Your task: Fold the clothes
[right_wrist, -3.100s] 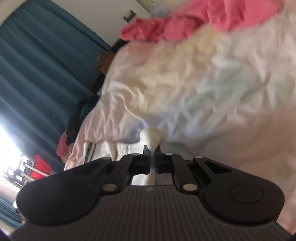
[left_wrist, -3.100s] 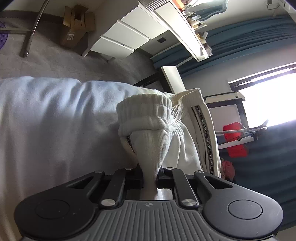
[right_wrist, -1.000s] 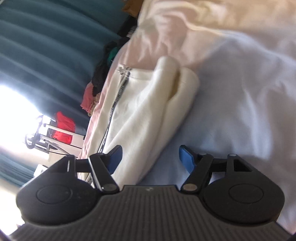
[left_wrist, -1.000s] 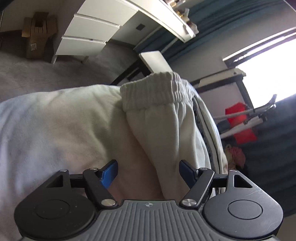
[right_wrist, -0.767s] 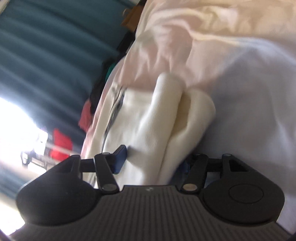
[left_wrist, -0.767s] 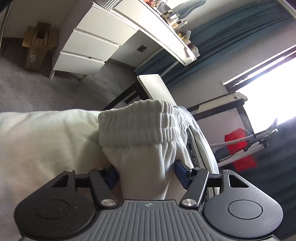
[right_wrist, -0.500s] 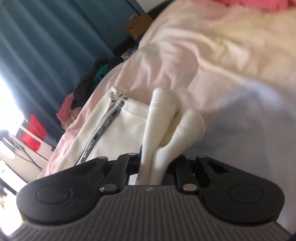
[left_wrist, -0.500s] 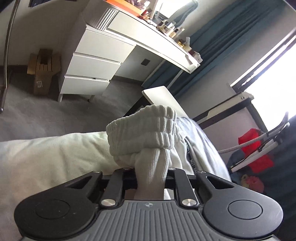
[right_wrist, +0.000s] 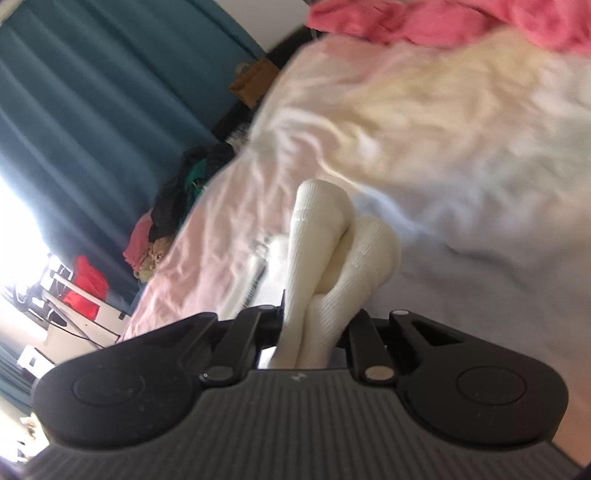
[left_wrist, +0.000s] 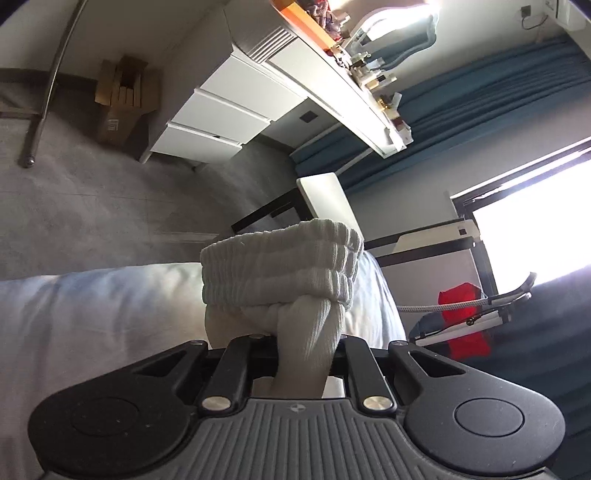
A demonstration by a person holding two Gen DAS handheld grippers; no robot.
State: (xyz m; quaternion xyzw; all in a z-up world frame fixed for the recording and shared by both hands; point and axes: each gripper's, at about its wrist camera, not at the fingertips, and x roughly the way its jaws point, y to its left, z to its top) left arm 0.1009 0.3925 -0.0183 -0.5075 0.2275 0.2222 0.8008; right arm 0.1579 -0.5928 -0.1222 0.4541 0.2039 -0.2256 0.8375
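Now, white sweatpants (left_wrist: 280, 273) pinched tight between both left gripper (left_wrist: 304, 343) and right gripper (right_wrist: 314, 321) jaws.

Ahead of our left gripper (left_wrist: 306, 345), the bunched waistband of the white sweatpants (left_wrist: 280, 273) blocks the middle; bare bedsheet (left_wrist: 92, 317) lies open on the left. Farther off stand the white drawer desk (left_wrist: 236, 110) and laptop (left_wrist: 327, 201). Our right gripper (right_wrist: 314, 325) faces rumpled sheet, with pink clothing (right_wrist: 424, 22) heaped far off.
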